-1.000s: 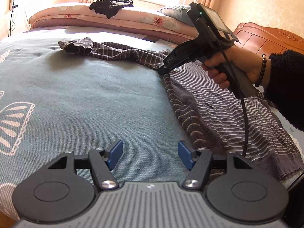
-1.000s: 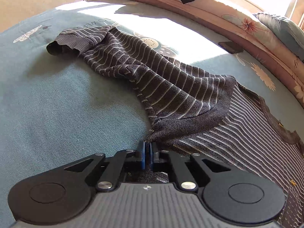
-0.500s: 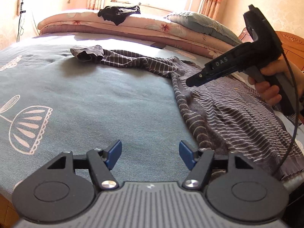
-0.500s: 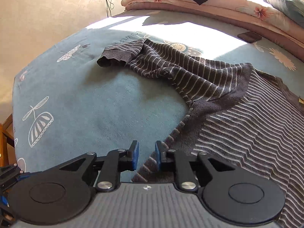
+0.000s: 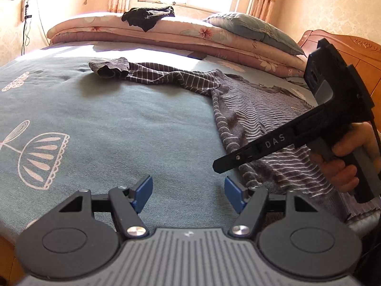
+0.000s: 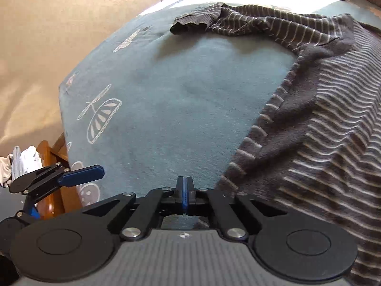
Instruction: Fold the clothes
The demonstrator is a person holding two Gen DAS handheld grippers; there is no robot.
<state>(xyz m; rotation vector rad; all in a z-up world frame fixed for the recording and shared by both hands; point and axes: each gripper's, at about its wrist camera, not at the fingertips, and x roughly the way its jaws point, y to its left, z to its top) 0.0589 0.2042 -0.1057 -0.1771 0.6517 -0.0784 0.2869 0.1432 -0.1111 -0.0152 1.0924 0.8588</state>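
Currently: sweater flat on bed, long axis running away from us, sleeve outstretched leftward. Our right gripper, clenched empty, sits nearer its hem than our left gripper, jaws apart, empty.

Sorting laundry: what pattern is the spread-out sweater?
Dark grey sweater with thin pale stripes; right wrist view.

Dark grey striped sweater lies spread flat on the teal bedspread, toward the bed's right side near the wooden headboard end. Thin pale stripes, wavy on the body; ribbed hem reaches the near edge. One sleeve stretches out across the bed toward the far edge, crumpled and twisted, cuff bunched and open. Side edge curled over slightly. Not yet folded.
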